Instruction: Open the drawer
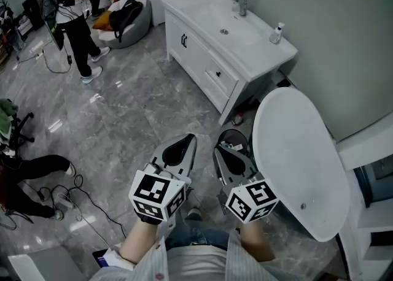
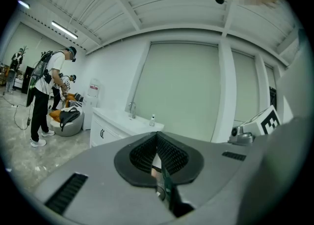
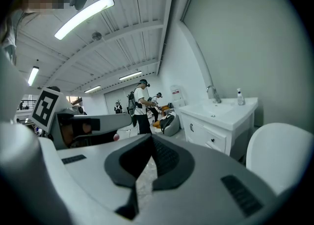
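Below sink (image 1: 216,21) — drawer (image 1: 222,78) shut, white, dark knob (image 1: 217,73) | left tongs (image 2: 157,136), right tongs (image 3: 149,137) closed

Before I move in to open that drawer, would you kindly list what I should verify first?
1. Drawer located: ok. The drawer sits shut in the sink cabinet, and its dark knob is showing.
2. Drawer within reach: not ok. Both grippers are well short of the cabinet, with floor between.
3. Jaws ready for the knob: not ok. The left gripper and the right gripper are both shut and empty.
4. Way ahead free: ok. Only bare floor shows between the grippers and the drawer.
5. Bystander out of the way: ok. A person stands far off to the left.
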